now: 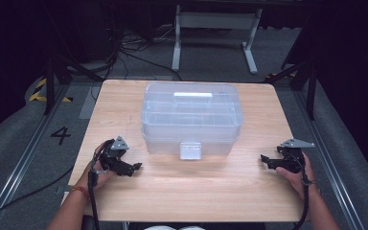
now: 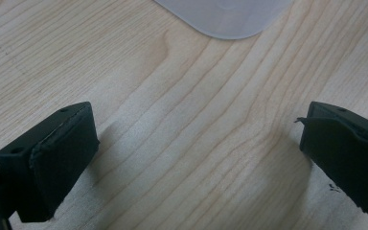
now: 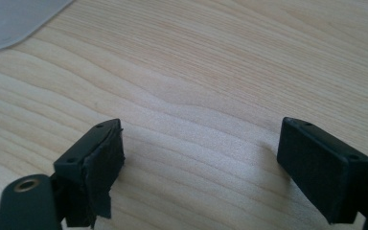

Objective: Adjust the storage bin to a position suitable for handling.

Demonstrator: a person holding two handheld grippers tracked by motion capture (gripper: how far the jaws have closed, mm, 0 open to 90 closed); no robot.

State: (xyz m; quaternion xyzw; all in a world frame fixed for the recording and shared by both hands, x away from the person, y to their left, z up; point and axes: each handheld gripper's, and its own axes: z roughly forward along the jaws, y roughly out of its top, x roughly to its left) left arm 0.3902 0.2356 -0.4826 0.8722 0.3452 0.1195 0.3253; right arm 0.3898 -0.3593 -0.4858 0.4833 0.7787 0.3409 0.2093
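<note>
A lab recording bay: floor rails (image 1: 26, 155), hazard tape (image 1: 38, 91), tangled cables (image 1: 124, 45), dark curtains around the desk (image 1: 182, 191).

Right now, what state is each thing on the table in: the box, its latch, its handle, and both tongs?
Clear plastic box: lid closed, upright at table centre.
Front latch: down against the box front.
Handle: folded flat on the lid.
Left tongs: open, nothing between them.
Right tongs: open, nothing between them.

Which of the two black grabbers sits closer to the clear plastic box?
The left gripper. Its tips nearly reach the box's front corner, while the right gripper rests farther out to the side.
</note>
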